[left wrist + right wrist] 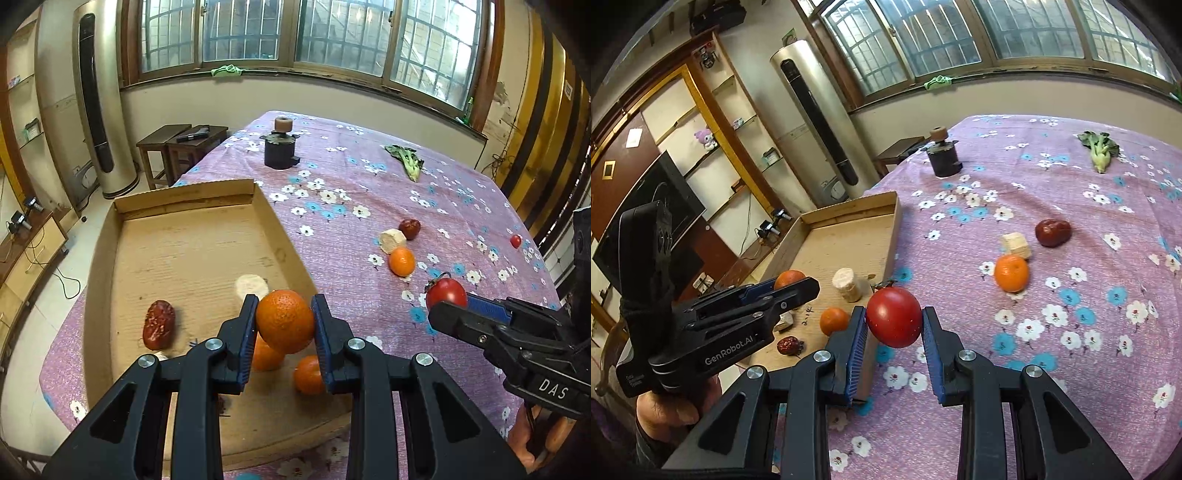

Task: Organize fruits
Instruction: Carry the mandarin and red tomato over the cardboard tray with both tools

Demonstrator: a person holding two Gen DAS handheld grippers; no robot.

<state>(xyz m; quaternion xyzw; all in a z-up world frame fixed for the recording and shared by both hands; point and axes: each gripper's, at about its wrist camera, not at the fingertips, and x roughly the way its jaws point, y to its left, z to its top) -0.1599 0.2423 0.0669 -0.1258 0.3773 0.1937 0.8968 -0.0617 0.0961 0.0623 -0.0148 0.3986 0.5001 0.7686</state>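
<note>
On the desk, spread with a purple flowered cloth (369,177), the cardboard tray (107,258) serves as the landmark, lying at the cloth's left side. Inside the tray, near its left wall, lies a red date (159,325); further right on the tray floor sits a pale round slice (251,285), and toward the tray's near right corner rest two mandarins, one (266,356) partly hidden behind the left claw and another (308,374) just right of it. The left claw (284,325) hangs above that near right part of the tray, its blue pads pressed against both sides of a larger mandarin (285,320) held clear of the tray floor. Beyond the tray's far right corner stands a dark cylindrical pot (279,152) with a brown spool on top. Right of the tray, on the open cloth, a loose mandarin (402,261) sits touching a pale chunk (392,240), with a second red date (410,228) just behind them. Closer to the tray's right wall, in the right wrist view, the right claw (894,325) is closed on a red tomato (894,316), pads touching its two sides, lifted just outside the tray's right rim. Far right of the tray, a leafy green vegetable (404,158) lies near the desk's back edge, and a small cherry tomato (515,241) sits alone toward the right edge.
</note>
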